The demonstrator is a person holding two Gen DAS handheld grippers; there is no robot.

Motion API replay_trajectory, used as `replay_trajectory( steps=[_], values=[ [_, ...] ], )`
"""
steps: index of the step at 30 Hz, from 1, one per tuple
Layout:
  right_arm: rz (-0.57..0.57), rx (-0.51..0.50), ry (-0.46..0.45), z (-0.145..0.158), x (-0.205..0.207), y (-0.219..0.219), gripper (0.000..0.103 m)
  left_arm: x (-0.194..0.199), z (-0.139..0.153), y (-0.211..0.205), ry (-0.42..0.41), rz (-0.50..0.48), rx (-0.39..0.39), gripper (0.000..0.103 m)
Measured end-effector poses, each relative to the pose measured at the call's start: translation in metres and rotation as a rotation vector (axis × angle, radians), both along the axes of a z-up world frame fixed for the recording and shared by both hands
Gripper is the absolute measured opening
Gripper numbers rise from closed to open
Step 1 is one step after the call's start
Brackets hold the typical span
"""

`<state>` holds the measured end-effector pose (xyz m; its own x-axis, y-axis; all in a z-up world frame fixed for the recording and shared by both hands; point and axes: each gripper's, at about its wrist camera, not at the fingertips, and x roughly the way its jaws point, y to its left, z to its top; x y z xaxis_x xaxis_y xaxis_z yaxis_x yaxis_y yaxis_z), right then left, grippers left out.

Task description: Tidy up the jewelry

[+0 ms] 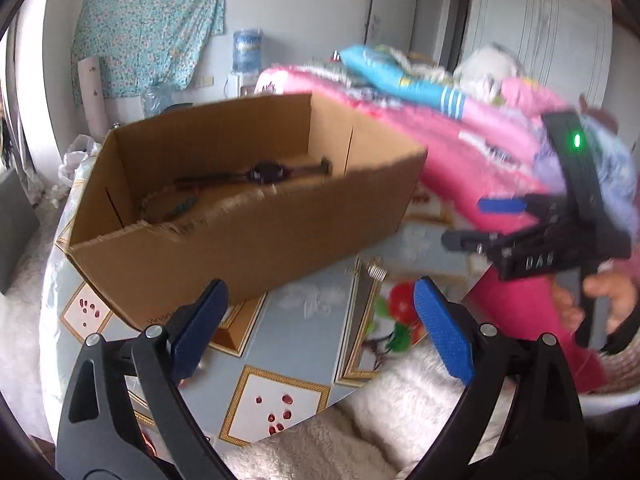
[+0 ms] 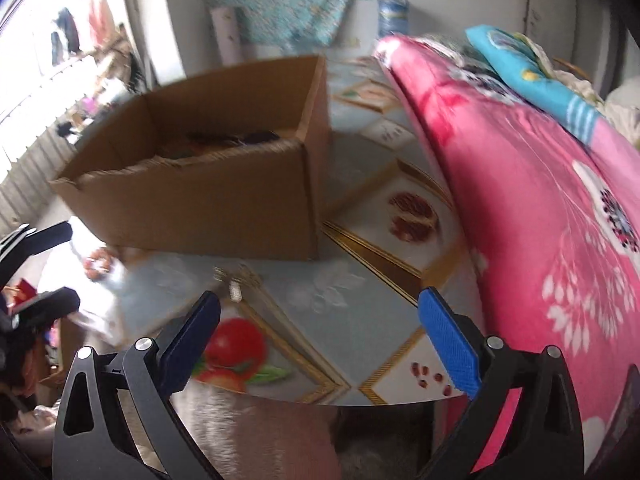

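Note:
An open cardboard box [image 1: 248, 248] [image 2: 224, 216] stands on the table. It holds a dark watch-like band [image 1: 264, 172] and a beaded necklace [image 1: 160, 204]. A small silver piece of jewelry [image 1: 375, 270] [image 2: 235, 286] lies on the cloth just in front of the box. My left gripper [image 1: 320, 328] is open over the near table edge with nothing between its blue pads. It also shows at the left edge of the right wrist view [image 2: 60, 266]. My right gripper [image 2: 320, 340] is open and empty too. In the left wrist view the right gripper [image 1: 476, 222] sits at the right, held by a hand [image 1: 612, 300].
The round table [image 1: 280, 340] [image 2: 360, 280] wears a glossy cloth printed with fruit. A pink quilt [image 2: 540, 200] [image 1: 460, 152] and a blue pillow [image 1: 400, 76] pile up on the right. White fluffy fabric [image 1: 360, 420] lies at the near edge. A water dispenser [image 1: 246, 56] stands behind.

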<state>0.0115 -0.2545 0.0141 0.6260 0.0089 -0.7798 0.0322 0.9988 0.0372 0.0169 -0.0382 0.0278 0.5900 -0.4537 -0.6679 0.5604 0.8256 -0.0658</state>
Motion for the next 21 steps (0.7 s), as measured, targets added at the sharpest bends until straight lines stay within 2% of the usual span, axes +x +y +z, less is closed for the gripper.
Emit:
replay_trajectory(
  steps=[3, 6, 14, 21],
  values=[
    [-0.079, -0.032, 0.045, -0.012, 0.012, -0.009, 0.096, 0.005, -0.021, -0.02, 0.031, -0.007, 0.072, 0.09],
    [-0.141, -0.091, 0.082, -0.024, 0.021, -0.017, 0.096, 0.012, -0.033, -0.03, 0.05, -0.006, 0.097, 0.09],
    [-0.112, -0.1, 0.16, -0.051, 0.033, -0.018, 0.096, 0.029, -0.06, -0.051, 0.111, -0.032, 0.159, 0.09],
    [-0.088, -0.065, 0.134, -0.052, 0.028, -0.022, 0.096, 0.036, -0.066, -0.05, 0.143, -0.019, 0.166, 0.09]
  ],
)
